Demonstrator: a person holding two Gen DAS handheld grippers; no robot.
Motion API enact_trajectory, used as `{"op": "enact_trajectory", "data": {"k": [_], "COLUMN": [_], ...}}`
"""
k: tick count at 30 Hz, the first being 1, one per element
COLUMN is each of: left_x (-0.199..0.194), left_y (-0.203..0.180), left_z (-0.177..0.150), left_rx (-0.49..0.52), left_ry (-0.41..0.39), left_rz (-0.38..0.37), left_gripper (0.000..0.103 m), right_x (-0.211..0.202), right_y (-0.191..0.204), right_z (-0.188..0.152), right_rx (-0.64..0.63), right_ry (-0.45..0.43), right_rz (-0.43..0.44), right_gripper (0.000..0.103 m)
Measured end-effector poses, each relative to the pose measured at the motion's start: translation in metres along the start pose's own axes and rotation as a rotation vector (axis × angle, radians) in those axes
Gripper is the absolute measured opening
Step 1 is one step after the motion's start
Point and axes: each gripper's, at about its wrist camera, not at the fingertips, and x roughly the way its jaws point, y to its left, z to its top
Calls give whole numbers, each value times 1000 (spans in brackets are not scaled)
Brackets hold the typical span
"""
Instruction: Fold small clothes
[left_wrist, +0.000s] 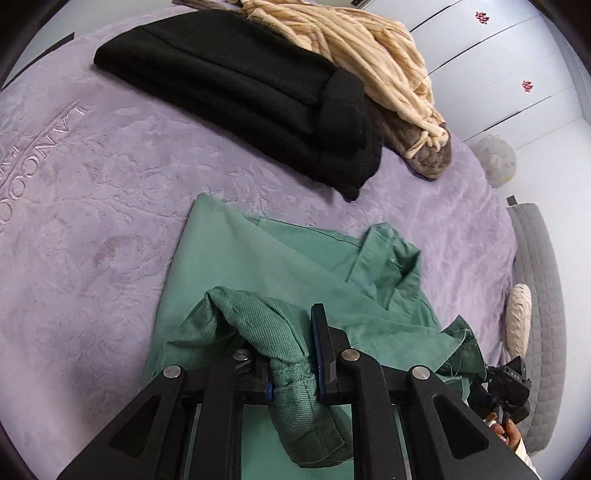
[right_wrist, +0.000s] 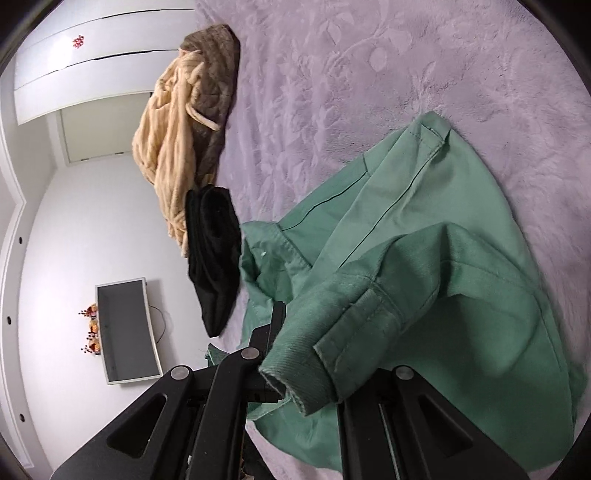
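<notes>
A thick roll of hem on the green garment (left_wrist: 295, 266) is sitting nearest the lens, pinched between the closed jaws of the left gripper (left_wrist: 295, 354). The right gripper (right_wrist: 306, 354) is clamping another cuffed edge of the same garment (right_wrist: 424, 258), though one of its fingers is hidden under the cloth. The garment is lying half-spread on the purple bedspread (left_wrist: 92, 221), with the folded black garment (left_wrist: 240, 96) just beyond it and the beige knit (left_wrist: 351, 55) behind that. The folding seems to be midway: both held edges likely need carrying across the garment's body and laying flat. No containers are showing.
</notes>
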Motion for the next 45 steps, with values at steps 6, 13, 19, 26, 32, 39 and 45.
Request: {"op": "enact_trajectory", "data": {"k": [6,13,19,26,32,39,45], "left_x": [37,-26,-42,41,89,61,42], "left_y": [15,-11,-35,-88,-81,-32,-14], "left_z": [8,6,7,-29,-32,7,41], "left_rx": [-57,117,235,373,464,331,275], "left_ry": [45,-128,-146,-55,-113,-158,-176], "left_rz": [75,206,261,269,500,560,540], "left_gripper": [21,99,99,99,99,99,99], "right_x": [15,-33,-5,73,61,-14,-15], "right_y": [-8,34,78,79,44,31,42], "right_z": [14,11,-25,-48,-9,19,20], "right_rx": [42,-138,-506,-660,-687,-580,-623], "right_ry": [3,-80,29,100,11,-136,-180], "right_rz": [15,-46,-279,-440,-639,-574,-628], "right_gripper": [25,72,42,35,0,10,64]}}
